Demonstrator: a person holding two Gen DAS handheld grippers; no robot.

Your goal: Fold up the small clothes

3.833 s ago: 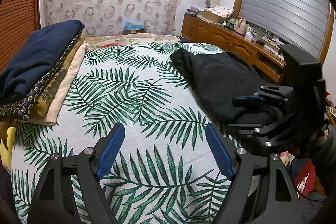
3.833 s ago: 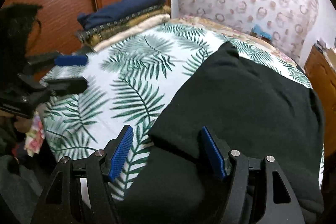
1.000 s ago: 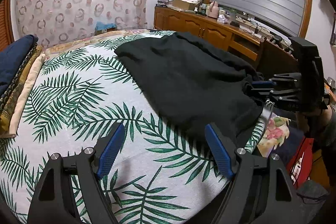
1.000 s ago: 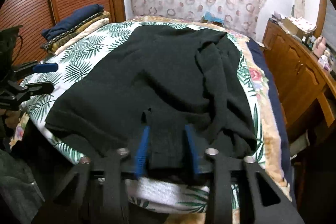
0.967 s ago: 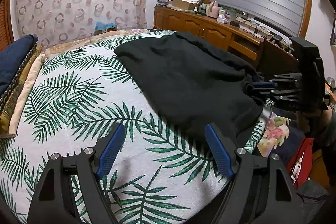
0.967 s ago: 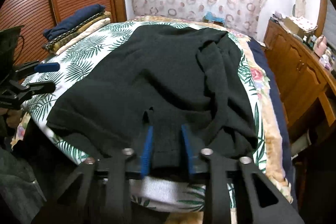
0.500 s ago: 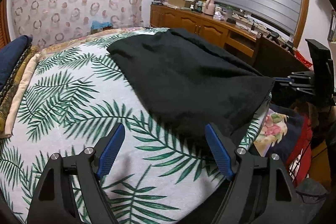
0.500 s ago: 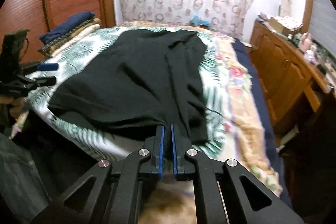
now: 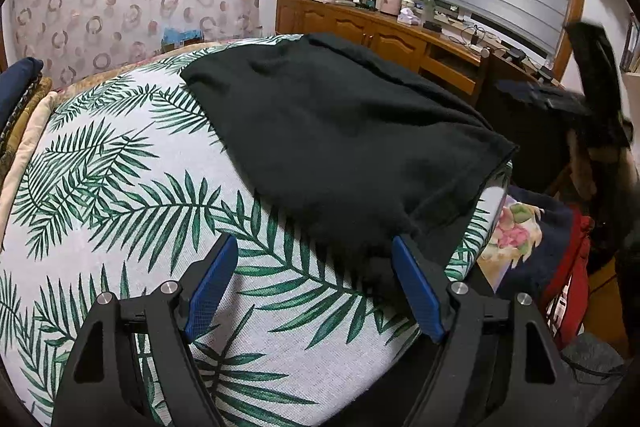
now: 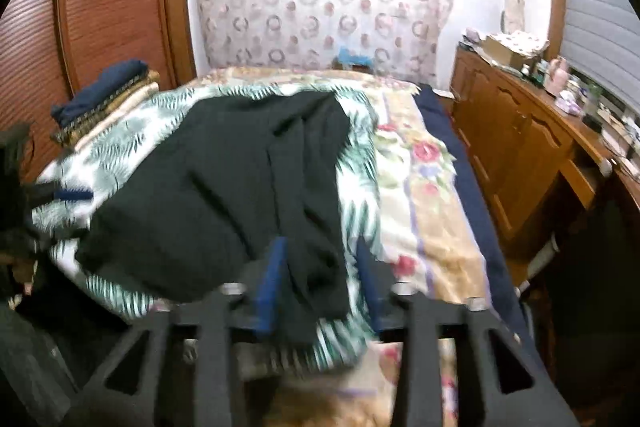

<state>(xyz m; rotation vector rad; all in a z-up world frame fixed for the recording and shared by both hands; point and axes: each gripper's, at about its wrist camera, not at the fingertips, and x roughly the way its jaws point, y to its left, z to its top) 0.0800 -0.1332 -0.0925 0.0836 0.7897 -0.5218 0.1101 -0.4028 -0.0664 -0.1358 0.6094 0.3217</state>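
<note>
The left gripper (image 9: 314,283) hangs over the near part of the bed with its jaws spread wide and nothing between them but the palm-leaf cover (image 9: 120,195) below; its blue pads (image 9: 208,283) touch no cloth. Ahead of it and to its right lies the black garment (image 9: 344,131), spread flat on that cover, its nearest corner reaching down to just beside the gripper's right pad, though whether cloth and pad touch cannot be told. Far off to its left, at the edge of the bed, sits a stack of folded cloths (image 9: 20,95) with a navy one on top, and beyond the garment to its right stands a wooden sideboard (image 9: 360,31) crowded with small things. The right gripper (image 10: 320,279) shows blurred in its own view, its jaws opening, and a hanging strip of the black garment (image 10: 224,179) is seen in the gap between the blue pads (image 10: 272,279); the pads look to stand clear of the cloth on both sides, so it is not clamped. The rest of the garment spreads ahead of this gripper and to its left, across the leaf cover, with a floral blanket (image 10: 424,203) running ahead to its right. In the left view the right gripper (image 9: 556,99) appears as a dark blur far to the right, past the bed's edge, and its jaws cannot be made out there
</note>
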